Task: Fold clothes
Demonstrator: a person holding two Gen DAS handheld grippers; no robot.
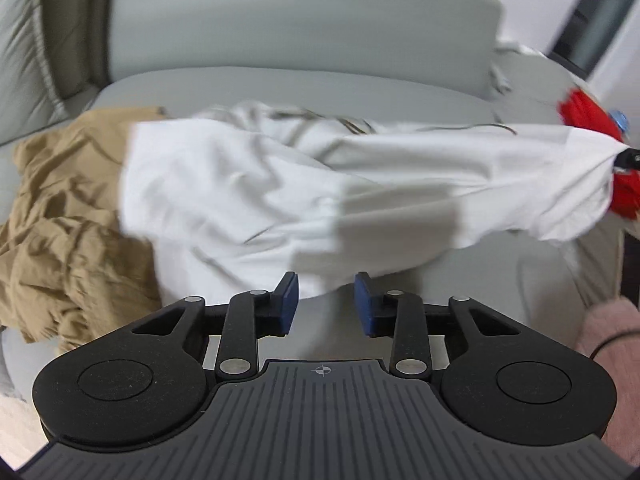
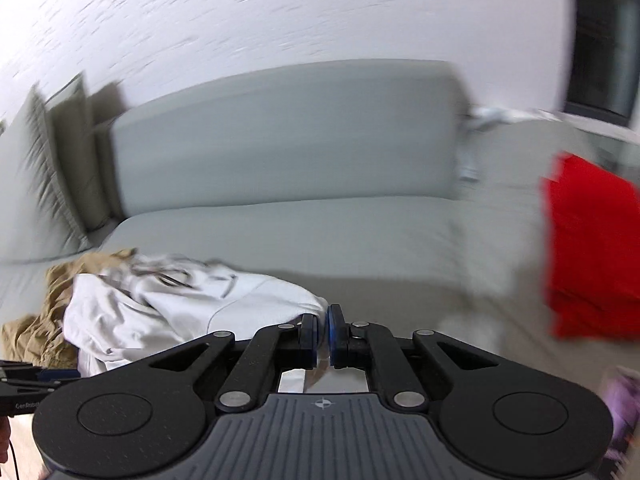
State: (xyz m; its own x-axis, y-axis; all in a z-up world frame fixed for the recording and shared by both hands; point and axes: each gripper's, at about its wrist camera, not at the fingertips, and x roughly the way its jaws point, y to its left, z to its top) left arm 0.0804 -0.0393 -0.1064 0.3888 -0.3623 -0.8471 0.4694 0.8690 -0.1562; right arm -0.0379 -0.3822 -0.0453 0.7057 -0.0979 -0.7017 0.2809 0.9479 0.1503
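Nearest, the left gripper [image 1: 326, 300] stands with its blue pads apart and nothing between them, poised just above the near hem of the white cotton garment [image 1: 280, 192]. The right gripper [image 2: 324, 332] has its pads drawn together on a corner of that same garment; white cloth shows pinched in the narrow gap and beneath the linkage. In the left wrist view that corner is drawn out to the right edge of the frame, where the black tips of the right gripper hold it.

The garment lies stretched across the seat of the grey fabric sofa [image 1: 304, 32], taut at the held end and rumpled at the other. Both views are smeared by motion.

Risks, as judged. The hold is on a thin corner only; a sharp pull could slide the cloth out of the pads. With the left gripper empty, the garment hangs from one point and may twist or bunch rather than lie flat. The far end overlaps the crumpled tan garment [image 1: 68, 220], which sits touching it at the left; dragging the white piece could snag and carry the tan one along.

Further off, a red folded cloth [image 2: 592, 248] rests on the sofa to the right, near the line of the pull, and may obstruct laying out. A pale pink soft item [image 1: 612, 340] sits at the near right edge. Cushions stand at the back left.
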